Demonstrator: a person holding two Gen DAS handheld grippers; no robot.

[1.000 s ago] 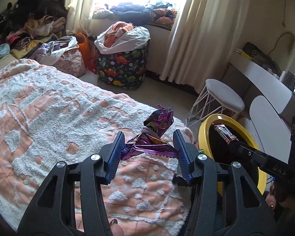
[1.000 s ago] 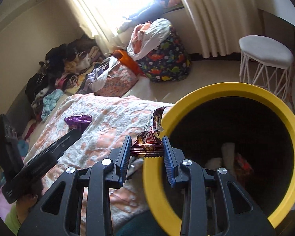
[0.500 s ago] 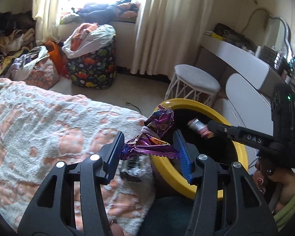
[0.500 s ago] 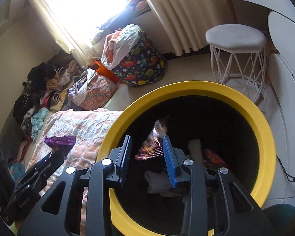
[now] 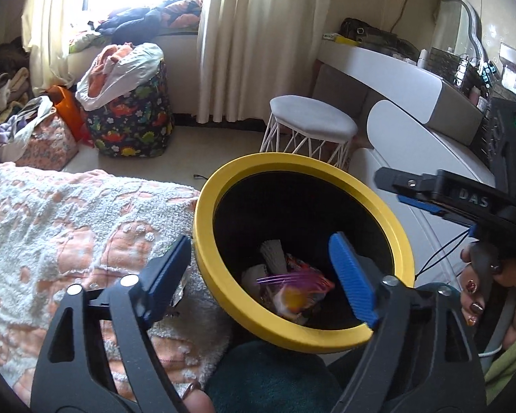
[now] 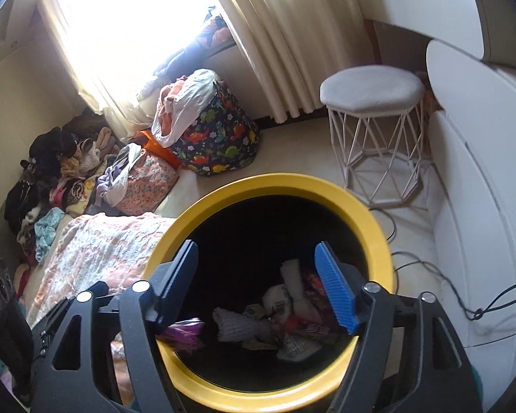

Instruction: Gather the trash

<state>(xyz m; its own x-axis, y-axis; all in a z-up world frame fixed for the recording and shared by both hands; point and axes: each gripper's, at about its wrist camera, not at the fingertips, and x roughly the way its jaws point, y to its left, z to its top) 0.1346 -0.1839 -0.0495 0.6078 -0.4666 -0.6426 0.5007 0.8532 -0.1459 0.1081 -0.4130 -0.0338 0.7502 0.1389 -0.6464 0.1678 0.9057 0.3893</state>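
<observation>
Left gripper and right gripper gaping wide over the yellow-rimmed bin — both empty.

Left wrist view: jaws having just been opening, a blurred purple wrapper is dropping inside the bin at 6 o'clock. Right wrist view: jaws likewise just opened, nothing between them — trash is lying on the bin's floor, with the purple wrapper at 7 o'clock.

purple wrapper motion-blurred in bin, bin near rim behind claw arms

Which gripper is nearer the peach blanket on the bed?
Left. The left gripper straddles the yellow rim of the bin, one finger over the blanket; the right gripper hangs over the bin's opening, off the blanket. Both jaws have just been opening, nothing between them.
</observation>
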